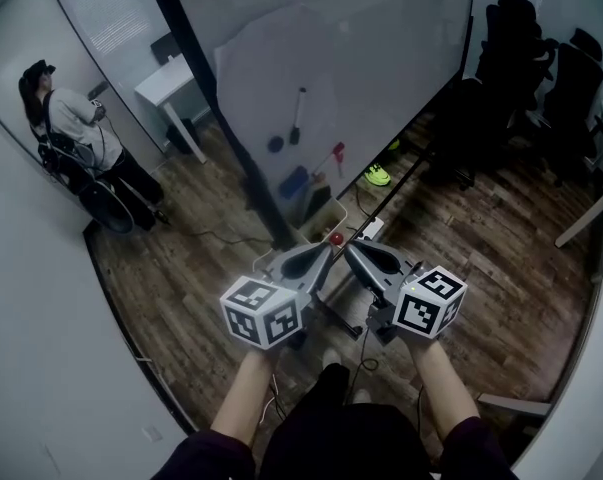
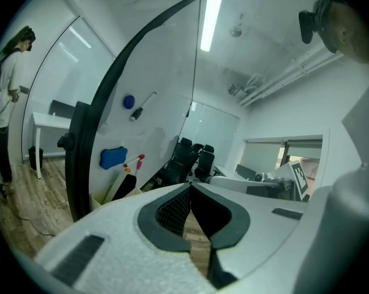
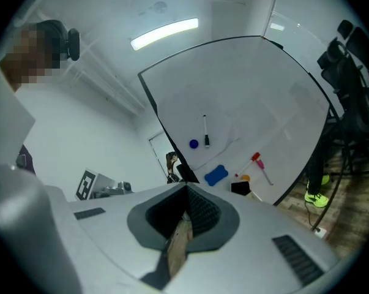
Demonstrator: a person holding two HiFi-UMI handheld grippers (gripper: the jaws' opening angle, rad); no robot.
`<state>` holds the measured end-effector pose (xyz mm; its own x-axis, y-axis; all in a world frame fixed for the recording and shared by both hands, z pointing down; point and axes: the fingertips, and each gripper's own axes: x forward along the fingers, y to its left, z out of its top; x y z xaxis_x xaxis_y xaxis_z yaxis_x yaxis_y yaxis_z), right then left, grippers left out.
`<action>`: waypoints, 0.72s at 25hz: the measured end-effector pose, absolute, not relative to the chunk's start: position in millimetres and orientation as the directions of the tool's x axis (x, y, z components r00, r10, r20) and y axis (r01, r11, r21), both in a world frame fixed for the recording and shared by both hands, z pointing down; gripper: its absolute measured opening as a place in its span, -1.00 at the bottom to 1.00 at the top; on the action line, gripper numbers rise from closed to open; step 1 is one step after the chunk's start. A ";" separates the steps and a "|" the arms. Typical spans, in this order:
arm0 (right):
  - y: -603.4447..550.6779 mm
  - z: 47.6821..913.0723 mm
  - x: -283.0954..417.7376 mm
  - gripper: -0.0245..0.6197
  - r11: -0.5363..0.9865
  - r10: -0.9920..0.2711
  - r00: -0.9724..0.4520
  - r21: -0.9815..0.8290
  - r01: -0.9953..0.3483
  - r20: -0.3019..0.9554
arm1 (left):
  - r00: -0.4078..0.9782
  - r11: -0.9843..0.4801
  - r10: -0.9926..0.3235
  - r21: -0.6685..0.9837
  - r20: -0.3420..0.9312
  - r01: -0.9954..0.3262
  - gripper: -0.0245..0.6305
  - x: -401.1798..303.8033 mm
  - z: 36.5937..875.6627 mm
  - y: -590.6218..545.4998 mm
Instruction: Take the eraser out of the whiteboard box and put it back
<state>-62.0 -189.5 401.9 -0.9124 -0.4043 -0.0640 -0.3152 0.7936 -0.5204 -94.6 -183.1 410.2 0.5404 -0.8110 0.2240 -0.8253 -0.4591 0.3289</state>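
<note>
A whiteboard (image 1: 321, 78) stands ahead on a wooden floor. At its lower edge hangs a white box (image 1: 303, 230) with a black block (image 1: 317, 202) standing in it, which also shows in the right gripper view (image 3: 240, 187) and the left gripper view (image 2: 125, 185). A blue eraser-shaped pad (image 1: 293, 181) sticks to the board just above it. Red and pink markers (image 1: 336, 153) lie beside it. My left gripper (image 1: 326, 249) and right gripper (image 1: 349, 249) hover side by side short of the box. Both are shut with nothing between the jaws.
A black marker (image 1: 298, 118) and a blue magnet (image 1: 275, 144) sit higher on the board. A red ball (image 1: 335, 238) is near the box. A person (image 1: 71, 128) stands far left by a white desk (image 1: 166, 78). Black chairs (image 1: 541, 68) fill the right. A green shoe (image 1: 378, 175) and cables lie on the floor.
</note>
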 end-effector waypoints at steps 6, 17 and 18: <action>-211.1 408.7 -74.0 -0.91 0.780 -0.419 -0.907 -0.529 -0.335 -0.043 | 0.559 -0.471 -0.798 0.345 0.224 -0.811 -0.91 -105.5 415.8 -204.3; -246.7 419.9 -89.8 -0.91 0.757 -0.450 -0.893 -0.538 -0.371 -0.017 | 0.572 -0.476 -0.790 0.368 0.220 -0.799 -0.91 -126.2 421.3 -226.2; -249.8 422.7 -89.6 -0.91 0.755 -0.450 -0.893 -0.540 -0.372 -0.013 | 0.570 -0.472 -0.791 0.370 0.223 -0.800 -0.91 -125.9 423.5 -227.3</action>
<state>-89.6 -249.8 422.7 -0.8929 -0.4500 -0.0132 -0.3723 0.7545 -0.5405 -125.9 -227.3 423.5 0.5699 -0.7910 0.2226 -0.8000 -0.4722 0.3701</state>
